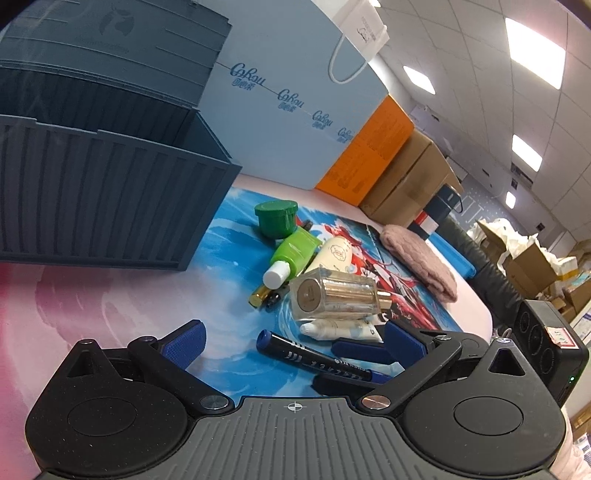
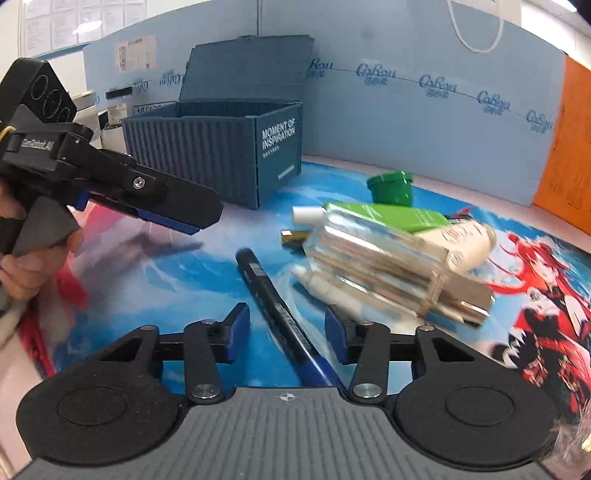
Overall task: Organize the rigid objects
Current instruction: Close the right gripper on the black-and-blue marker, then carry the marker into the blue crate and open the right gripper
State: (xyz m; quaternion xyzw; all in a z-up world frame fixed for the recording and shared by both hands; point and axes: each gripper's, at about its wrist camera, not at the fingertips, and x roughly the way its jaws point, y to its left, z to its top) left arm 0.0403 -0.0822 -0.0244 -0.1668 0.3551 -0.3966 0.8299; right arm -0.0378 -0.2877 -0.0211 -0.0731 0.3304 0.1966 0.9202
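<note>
A pile of small items lies on the printed mat: a black and blue marker pen [image 1: 314, 356] [image 2: 280, 314], a clear glass perfume bottle [image 1: 334, 297] [image 2: 388, 266], a small white tube [image 1: 340, 328], a green tube with a white cap [image 1: 293, 253] [image 2: 391, 216], a cream bottle [image 1: 334, 254] [image 2: 469, 240], and a green jar [image 1: 276, 218] [image 2: 391, 188]. An open dark blue container box [image 1: 110, 206] [image 2: 229, 147] stands behind. My left gripper [image 1: 291, 341] is open, above the pen. My right gripper [image 2: 288, 328] is open with its fingers either side of the pen. The left gripper also shows in the right wrist view [image 2: 177, 214].
A light blue foam board [image 2: 424, 110] walls off the back. An orange box [image 1: 373, 147] and cardboard boxes [image 1: 413, 173] stand at the right. A pink fuzzy cloth [image 1: 421, 262] lies on the mat's far side. A white paper bag [image 1: 364, 29] hangs on the board.
</note>
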